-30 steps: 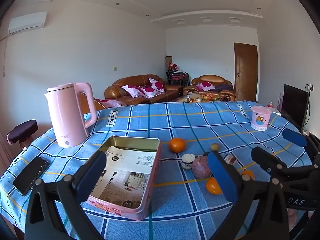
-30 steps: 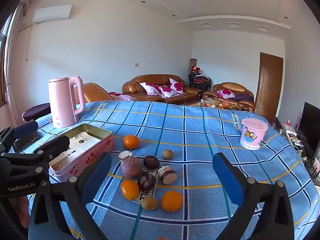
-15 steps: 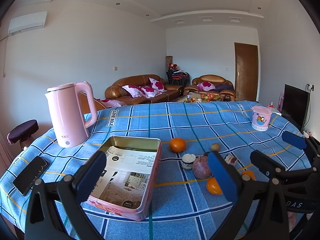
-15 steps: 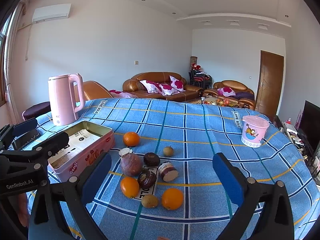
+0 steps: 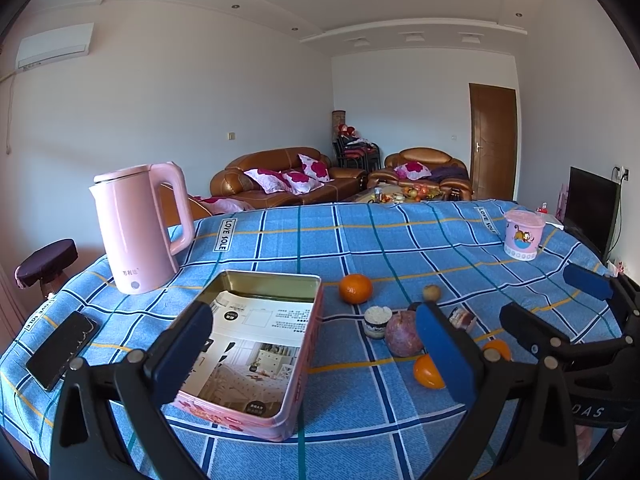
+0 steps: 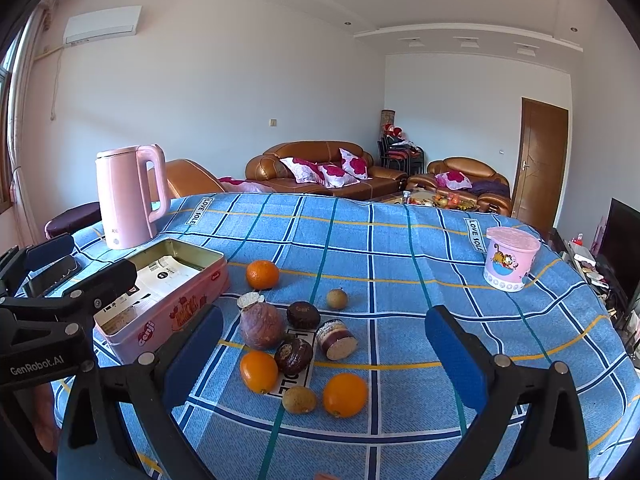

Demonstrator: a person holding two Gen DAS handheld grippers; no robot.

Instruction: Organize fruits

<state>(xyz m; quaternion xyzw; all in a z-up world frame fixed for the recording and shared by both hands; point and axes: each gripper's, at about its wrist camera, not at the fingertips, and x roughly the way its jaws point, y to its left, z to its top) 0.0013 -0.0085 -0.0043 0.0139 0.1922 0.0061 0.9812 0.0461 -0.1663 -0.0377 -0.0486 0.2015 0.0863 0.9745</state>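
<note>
Several fruits lie in a loose cluster on the blue checked tablecloth: three oranges (image 6: 262,274), (image 6: 258,371), (image 6: 345,394), a reddish pomegranate (image 6: 261,325), dark brown round fruits (image 6: 303,314), and small tan fruits (image 6: 337,298). An open pink tin (image 6: 172,304) with printed paper inside stands left of them; it also shows in the left wrist view (image 5: 256,344). My left gripper (image 5: 316,348) is open and empty above the tin's near end. My right gripper (image 6: 324,352) is open and empty, above the cluster's near side.
A pink kettle (image 5: 138,226) stands behind the tin at the left. A black phone (image 5: 62,348) lies by the table's left edge. A pink lidded cup (image 6: 510,258) stands at the far right. A small jar (image 6: 336,340) lies among the fruits.
The right gripper has risen and pulled back slightly, so the fruits sit a little lower and nearer in its view. The left gripper has hardly moved.
</note>
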